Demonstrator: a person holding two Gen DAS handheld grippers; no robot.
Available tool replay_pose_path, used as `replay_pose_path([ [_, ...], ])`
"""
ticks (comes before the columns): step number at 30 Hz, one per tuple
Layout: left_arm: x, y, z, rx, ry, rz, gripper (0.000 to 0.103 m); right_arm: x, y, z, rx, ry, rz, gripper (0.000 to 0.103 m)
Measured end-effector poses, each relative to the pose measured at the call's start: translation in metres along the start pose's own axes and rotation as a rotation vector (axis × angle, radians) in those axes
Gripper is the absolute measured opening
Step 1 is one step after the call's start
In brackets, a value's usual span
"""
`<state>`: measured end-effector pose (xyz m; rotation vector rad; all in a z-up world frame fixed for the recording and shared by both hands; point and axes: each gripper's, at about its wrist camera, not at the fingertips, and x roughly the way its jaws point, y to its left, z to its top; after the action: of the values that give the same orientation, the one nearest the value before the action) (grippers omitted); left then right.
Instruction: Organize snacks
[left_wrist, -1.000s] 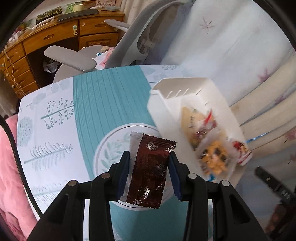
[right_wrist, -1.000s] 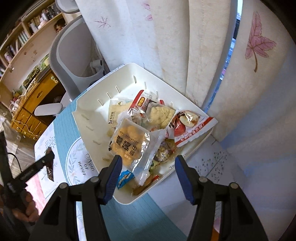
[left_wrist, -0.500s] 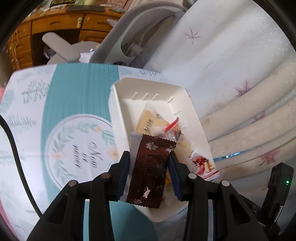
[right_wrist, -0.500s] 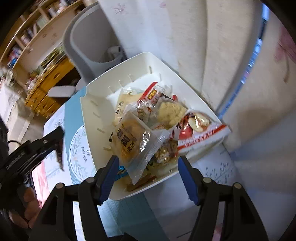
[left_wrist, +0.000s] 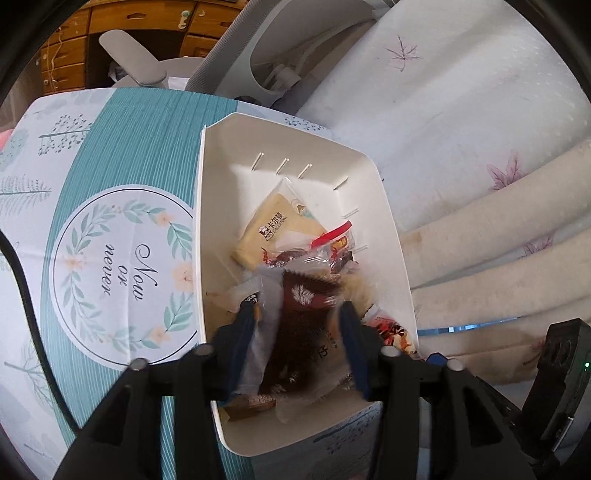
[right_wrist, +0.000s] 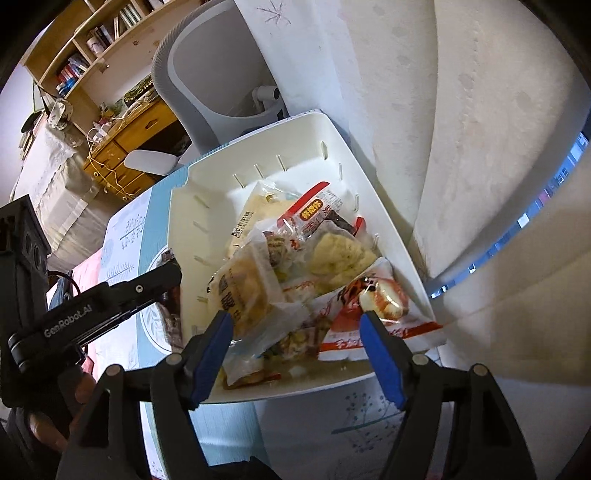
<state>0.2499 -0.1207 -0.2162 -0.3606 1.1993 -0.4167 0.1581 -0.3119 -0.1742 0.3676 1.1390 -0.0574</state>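
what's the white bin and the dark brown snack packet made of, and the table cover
White bin: looks like moulded plastic, smooth and matte, with thin moulded ribs along its walls. Dark brown snack packet: probably foil-like plastic film, glossy, with a crimped edge; blurred here. Table cover: printed fabric or vinyl, cannot tell which; it lies flat with a striped and leafy print.

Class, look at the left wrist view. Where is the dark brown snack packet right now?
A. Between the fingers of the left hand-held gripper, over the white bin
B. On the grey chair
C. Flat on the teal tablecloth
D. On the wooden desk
A: the dark brown snack packet sits between the opening fingers of the left hand-held gripper, above the white bin.
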Motion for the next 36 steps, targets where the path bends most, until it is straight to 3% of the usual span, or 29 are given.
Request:
replay_pose_path([
  [9, -0.04, -0.006, -0.011, 0.044, -0.034, 0.046, 0.076, -0.017, 0.006, -0.009, 0.01, -0.025, 0.01, 0.08],
  [13, -0.067, 0.002, -0.025, 0.053, -0.019, 0.051, 0.077, -0.034, 0.019, -0.028, 0.022, -0.065, -0.01, 0.083],
  [16, -0.103, 0.012, -0.042, 0.051, -0.049, 0.093, 0.084, -0.047, 0.031, -0.046, 0.03, -0.088, -0.031, 0.086],
  [20, -0.151, 0.025, -0.067, 0.05, -0.087, 0.103, 0.085, -0.069, 0.052, -0.068, 0.024, -0.108, -0.009, 0.087],
  [26, -0.212, 0.037, -0.093, 0.052, -0.178, 0.187, 0.091, -0.083, 0.085, -0.09, -0.056, -0.072, 0.089, 0.093],
  [29, -0.233, 0.035, -0.106, 0.083, -0.222, 0.263, 0.098, -0.085, 0.096, -0.098, -0.076, -0.053, 0.134, 0.095],
  [32, -0.242, 0.031, -0.118, 0.085, -0.211, 0.35, 0.098, -0.085, 0.102, -0.103, -0.097, -0.054, 0.171, 0.095],
  [36, -0.245, 0.022, -0.127, 0.055, -0.207, 0.388, 0.098, -0.093, 0.102, -0.109, -0.116, -0.048, 0.176, 0.095],
])
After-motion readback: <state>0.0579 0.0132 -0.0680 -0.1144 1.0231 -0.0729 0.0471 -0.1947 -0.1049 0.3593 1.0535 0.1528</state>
